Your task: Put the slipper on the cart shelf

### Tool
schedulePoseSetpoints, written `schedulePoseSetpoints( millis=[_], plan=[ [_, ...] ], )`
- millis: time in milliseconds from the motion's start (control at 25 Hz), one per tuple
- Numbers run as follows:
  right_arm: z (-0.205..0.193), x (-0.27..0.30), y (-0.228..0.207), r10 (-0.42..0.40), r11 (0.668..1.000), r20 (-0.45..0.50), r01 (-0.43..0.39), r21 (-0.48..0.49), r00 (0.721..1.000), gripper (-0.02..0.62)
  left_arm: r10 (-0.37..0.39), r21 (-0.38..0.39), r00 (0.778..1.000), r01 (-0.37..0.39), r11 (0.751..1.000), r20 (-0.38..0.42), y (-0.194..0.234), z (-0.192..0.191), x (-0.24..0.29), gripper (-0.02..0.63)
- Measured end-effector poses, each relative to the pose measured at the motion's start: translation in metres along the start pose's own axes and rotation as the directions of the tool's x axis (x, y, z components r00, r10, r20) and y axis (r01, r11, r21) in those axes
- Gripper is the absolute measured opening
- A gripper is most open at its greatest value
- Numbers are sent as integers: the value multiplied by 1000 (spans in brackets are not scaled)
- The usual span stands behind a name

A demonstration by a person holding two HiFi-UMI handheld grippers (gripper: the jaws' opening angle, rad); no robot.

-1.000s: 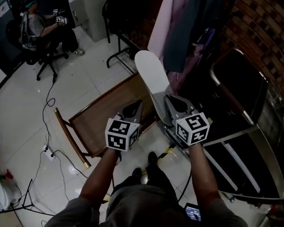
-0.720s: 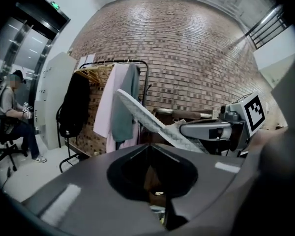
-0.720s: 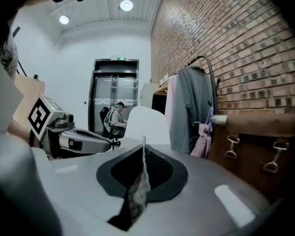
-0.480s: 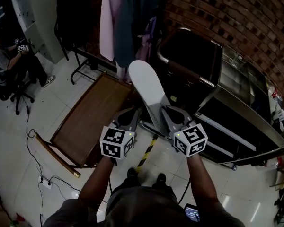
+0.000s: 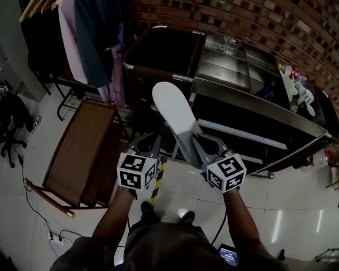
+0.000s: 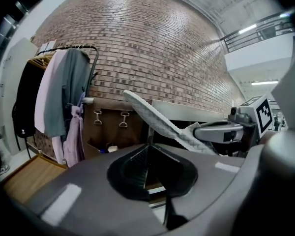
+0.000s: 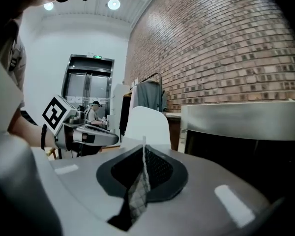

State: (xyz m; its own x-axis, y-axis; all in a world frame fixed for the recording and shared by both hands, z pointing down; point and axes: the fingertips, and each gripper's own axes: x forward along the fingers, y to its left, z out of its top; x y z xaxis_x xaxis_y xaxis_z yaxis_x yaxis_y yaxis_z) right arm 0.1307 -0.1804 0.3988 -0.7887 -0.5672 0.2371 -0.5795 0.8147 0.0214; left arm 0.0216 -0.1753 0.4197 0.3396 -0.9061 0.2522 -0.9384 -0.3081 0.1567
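Observation:
A white slipper (image 5: 170,107) sticks up and forward from my right gripper (image 5: 193,141), which is shut on the quilted upper at its heel end. The right gripper view shows the fabric (image 7: 137,191) pinched between the jaws and the white sole (image 7: 147,124) standing ahead. My left gripper (image 5: 153,141) hangs close beside it on the left, shut with nothing in it (image 6: 146,154). The steel cart (image 5: 254,110) with its shelves stands along the brick wall, just beyond the slipper's toe. From the left gripper view the slipper (image 6: 150,114) crosses in front of the cart (image 6: 187,108).
A rack of hanging clothes (image 5: 85,27) stands at the left. A brown wooden panel (image 5: 73,151) lies on the floor below it. A dark open bin (image 5: 164,52) adjoins the cart's left end. Small items (image 5: 296,81) sit on the cart top. A seated person (image 5: 0,114) is far left.
Both grippers and the slipper have swung to the right, away from the wooden panel and clothes rack, and now face the steel cart. The grip on the slipper is the same.

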Motion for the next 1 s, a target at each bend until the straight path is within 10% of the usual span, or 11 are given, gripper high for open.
schedulePoseSetpoints(
  millis=[600, 1000],
  plan=[
    [-82, -206, -126, -184, 979, -61, 189, 82, 981, 9, -177, 37, 981, 180, 983, -77, -228, -31, 93, 6],
    [-136, -265, -192, -336, 923, -157, 358, 141, 929, 9, -314, 62, 941, 323, 944, -128, -302, -42, 155, 6]
  ],
)
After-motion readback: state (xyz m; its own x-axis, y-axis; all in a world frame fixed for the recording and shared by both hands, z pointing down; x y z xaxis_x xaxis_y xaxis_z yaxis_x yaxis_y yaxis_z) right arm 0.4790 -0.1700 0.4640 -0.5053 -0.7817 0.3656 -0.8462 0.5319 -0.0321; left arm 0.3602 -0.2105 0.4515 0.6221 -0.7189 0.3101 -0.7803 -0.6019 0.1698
